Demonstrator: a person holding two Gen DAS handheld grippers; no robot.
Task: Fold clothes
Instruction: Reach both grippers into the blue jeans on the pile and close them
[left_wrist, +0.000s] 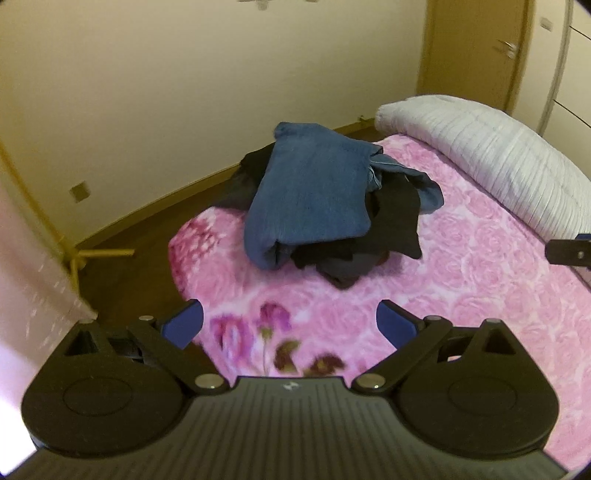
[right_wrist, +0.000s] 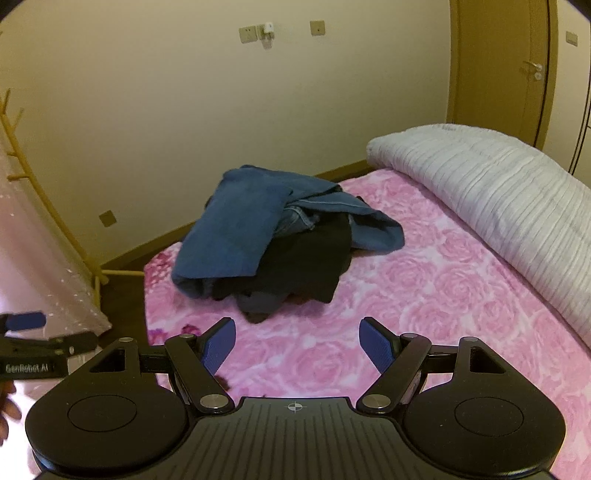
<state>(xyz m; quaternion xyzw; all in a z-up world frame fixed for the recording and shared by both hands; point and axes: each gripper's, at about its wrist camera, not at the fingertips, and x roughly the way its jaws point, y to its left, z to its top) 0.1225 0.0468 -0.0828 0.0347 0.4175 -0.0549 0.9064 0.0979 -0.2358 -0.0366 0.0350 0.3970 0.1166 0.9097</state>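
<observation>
A heap of clothes lies on a bed covered by a pink rose blanket (left_wrist: 461, 266) (right_wrist: 424, 295). On top is a blue denim garment (left_wrist: 310, 192) (right_wrist: 240, 236), with black clothing (left_wrist: 391, 221) (right_wrist: 310, 266) under and beside it. My left gripper (left_wrist: 290, 325) hangs open above the blanket, short of the heap, with nothing between its blue pads. My right gripper (right_wrist: 297, 347) is open too, also short of the heap and empty. The left gripper's side shows at the left edge of the right wrist view (right_wrist: 26, 321).
A rolled white quilt (left_wrist: 491, 155) (right_wrist: 498, 206) lies along the right side of the bed. Beyond the bed's far edge are a dark floor (left_wrist: 129, 266), a cream wall and a wooden door (right_wrist: 498, 66). A yellow rack with pink fabric (right_wrist: 48, 266) stands at the left.
</observation>
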